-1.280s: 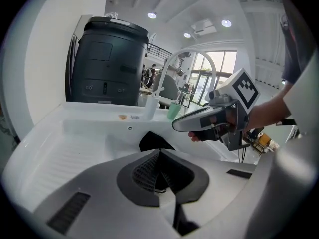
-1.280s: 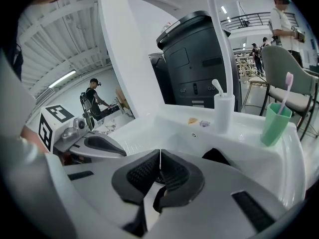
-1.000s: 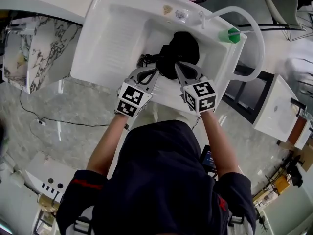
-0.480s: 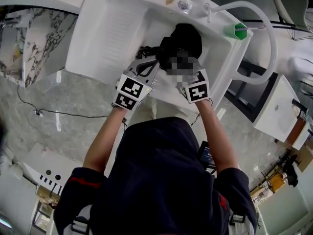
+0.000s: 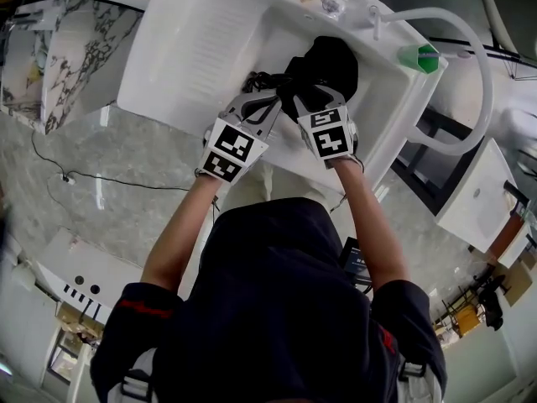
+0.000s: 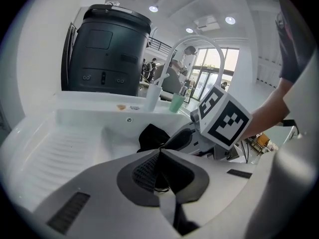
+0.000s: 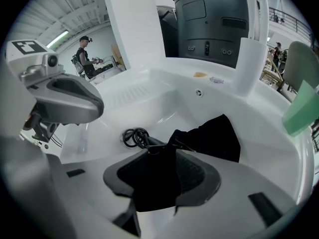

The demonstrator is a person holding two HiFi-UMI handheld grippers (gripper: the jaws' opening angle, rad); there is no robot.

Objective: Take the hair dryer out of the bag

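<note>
A black bag [image 5: 332, 60] lies in the white sink basin [image 5: 193, 49]. A coiled black cord [image 5: 256, 81] rests on the basin floor at the bag's left. My right gripper [image 5: 312, 92] points steeply down at the bag's near end. Its jaws are opening, and a dark mass at that end of the bag [image 7: 214, 136] fills the gap between its pads [image 7: 192, 176]; I cannot tell fabric from hair dryer. My left gripper [image 6: 159, 152] is shut by the bag's left edge, with a thin black strand caught in the seam of its jaws. The cord coil [image 7: 134, 136] lies apart from both grippers.
A green cup [image 5: 417, 58] and a white curved hose [image 5: 470, 65] stand at the sink's far right rim. A ribbed draining board [image 5: 197, 36] takes up the basin's left side. A large dark bin [image 6: 107, 49] stands behind the sink.
My right gripper has come down into the basin onto the bag, tilting more steeply, and its jaws have spread. The left gripper has kept its place and stayed shut.
</note>
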